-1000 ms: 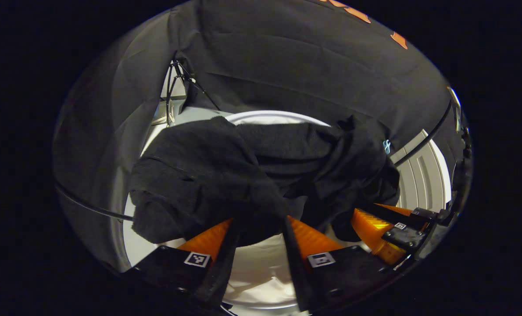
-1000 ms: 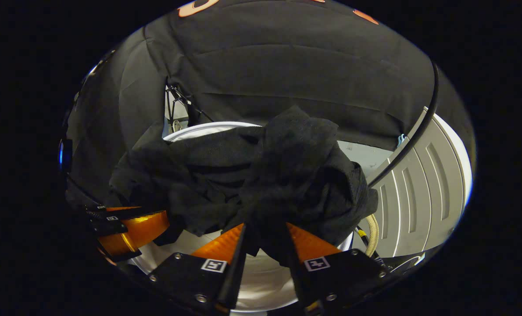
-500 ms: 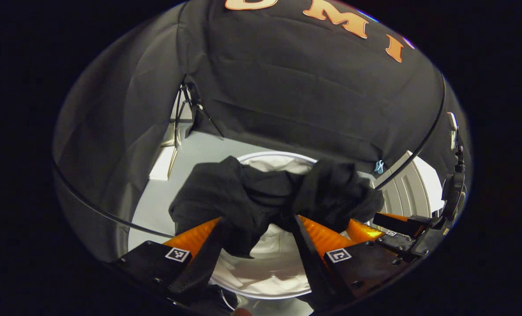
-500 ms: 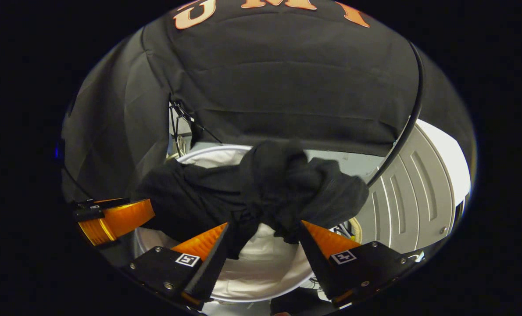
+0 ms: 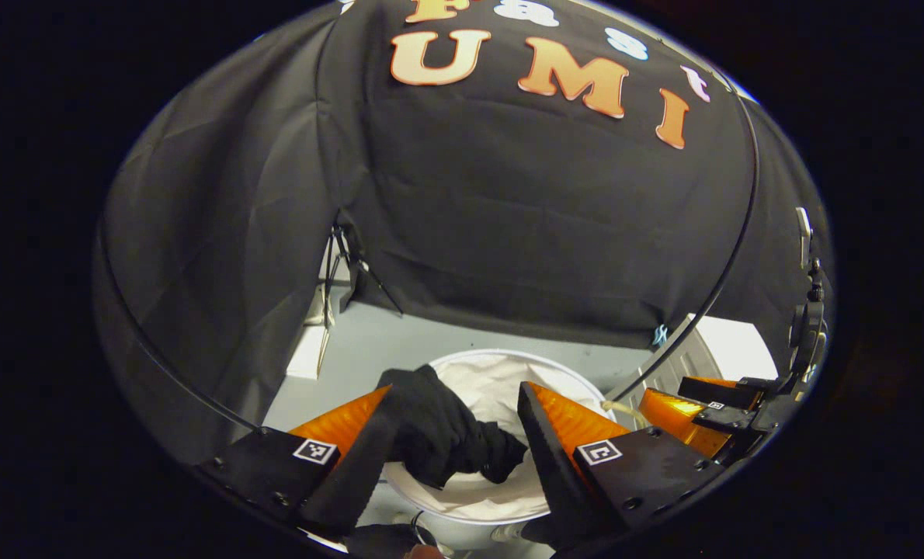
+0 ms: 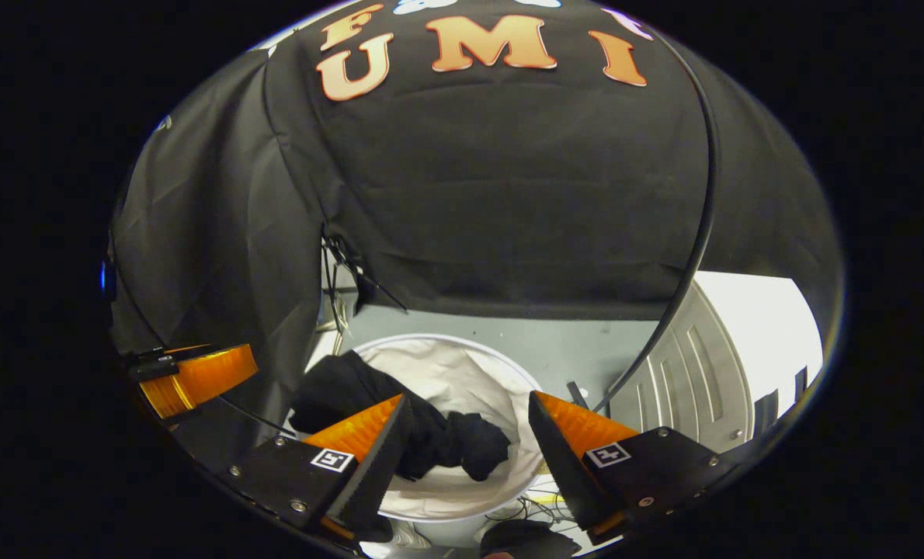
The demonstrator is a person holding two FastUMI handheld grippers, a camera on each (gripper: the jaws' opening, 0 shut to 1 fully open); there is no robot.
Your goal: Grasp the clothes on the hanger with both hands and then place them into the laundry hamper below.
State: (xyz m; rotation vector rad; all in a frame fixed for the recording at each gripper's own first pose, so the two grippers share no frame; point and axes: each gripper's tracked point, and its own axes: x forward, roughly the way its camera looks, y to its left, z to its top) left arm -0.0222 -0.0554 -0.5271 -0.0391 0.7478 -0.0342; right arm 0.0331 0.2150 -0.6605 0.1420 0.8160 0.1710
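Here, in the left gripper view, the left gripper [image 5: 454, 411] has its fingers spread apart, empty; beyond them the black garment [image 5: 442, 435] lies crumpled in the white laundry hamper [image 5: 501, 384], draped over its near-left rim. In the right gripper view, the right gripper [image 6: 466, 415] also stands parted above the bunched garment [image 6: 431, 439] in the hamper [image 6: 446, 369].
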